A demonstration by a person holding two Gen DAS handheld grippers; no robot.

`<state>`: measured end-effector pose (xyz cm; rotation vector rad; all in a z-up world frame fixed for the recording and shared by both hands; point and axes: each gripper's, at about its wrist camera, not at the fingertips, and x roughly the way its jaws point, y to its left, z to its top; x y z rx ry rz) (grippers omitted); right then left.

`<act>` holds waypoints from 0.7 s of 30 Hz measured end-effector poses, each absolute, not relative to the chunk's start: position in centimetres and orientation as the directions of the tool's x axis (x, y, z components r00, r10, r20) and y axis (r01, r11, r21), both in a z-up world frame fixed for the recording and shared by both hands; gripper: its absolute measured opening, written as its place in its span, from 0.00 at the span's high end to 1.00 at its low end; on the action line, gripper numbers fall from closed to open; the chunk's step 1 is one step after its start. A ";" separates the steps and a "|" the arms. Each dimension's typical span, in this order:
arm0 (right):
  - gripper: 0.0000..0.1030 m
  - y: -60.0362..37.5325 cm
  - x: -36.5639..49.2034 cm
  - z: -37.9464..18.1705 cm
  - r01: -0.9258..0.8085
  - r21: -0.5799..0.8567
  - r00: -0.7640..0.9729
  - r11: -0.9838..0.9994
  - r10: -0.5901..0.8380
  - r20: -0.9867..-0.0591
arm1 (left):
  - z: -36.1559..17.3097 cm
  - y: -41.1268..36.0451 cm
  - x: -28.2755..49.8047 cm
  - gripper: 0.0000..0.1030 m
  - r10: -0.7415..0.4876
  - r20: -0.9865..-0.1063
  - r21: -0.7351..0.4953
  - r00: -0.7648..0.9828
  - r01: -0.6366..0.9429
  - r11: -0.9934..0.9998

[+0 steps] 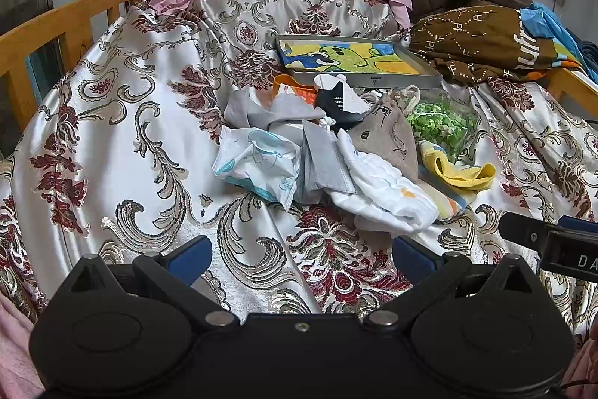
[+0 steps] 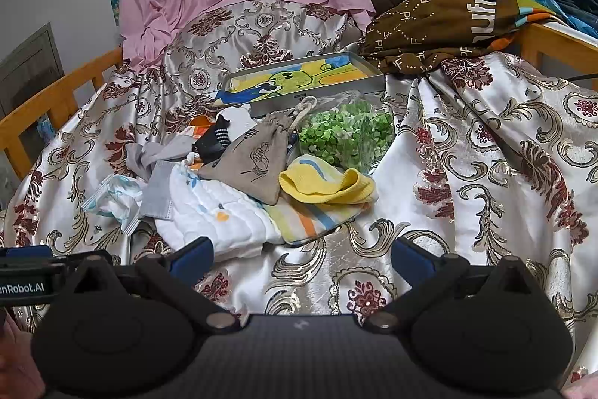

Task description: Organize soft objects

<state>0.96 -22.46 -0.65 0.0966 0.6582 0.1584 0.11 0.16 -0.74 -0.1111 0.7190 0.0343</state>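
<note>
Item: our left gripper [image 1: 301, 258] and right gripper [image 2: 302, 257], both spread, empty, short of the heap. White quilted cloth [image 2: 213, 212] nearest; yellow sock [image 2: 329, 186] just beyond. Risk: overlapping pieces lifting together. Only our left view shows the wipes packet [image 1: 258, 163] fully.

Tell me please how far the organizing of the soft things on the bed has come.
Nothing looks done: the yellow sock, white cloth, grey pouch, face masks and bag of green pieces lie in one mixed heap on the patterned bedspread. Nothing is in hand: the left gripper and right gripper are open and empty, short of the heap. All the sorting remains.
</note>
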 end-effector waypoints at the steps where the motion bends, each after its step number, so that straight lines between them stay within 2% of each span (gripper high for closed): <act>1: 0.00 -22.5 1.0 -0.6 -0.116 0.139 0.779 0.983 0.177 -0.601 | -0.9 0.2 0.1 0.01 -0.007 -0.659 -0.089 0.752 -0.069 0.994; 21: 0.00 -22.5 1.0 -0.6 -0.116 0.140 0.779 0.983 0.177 -0.601 | -0.7 0.2 0.1 0.01 -0.006 -0.660 -0.089 0.751 -0.071 0.993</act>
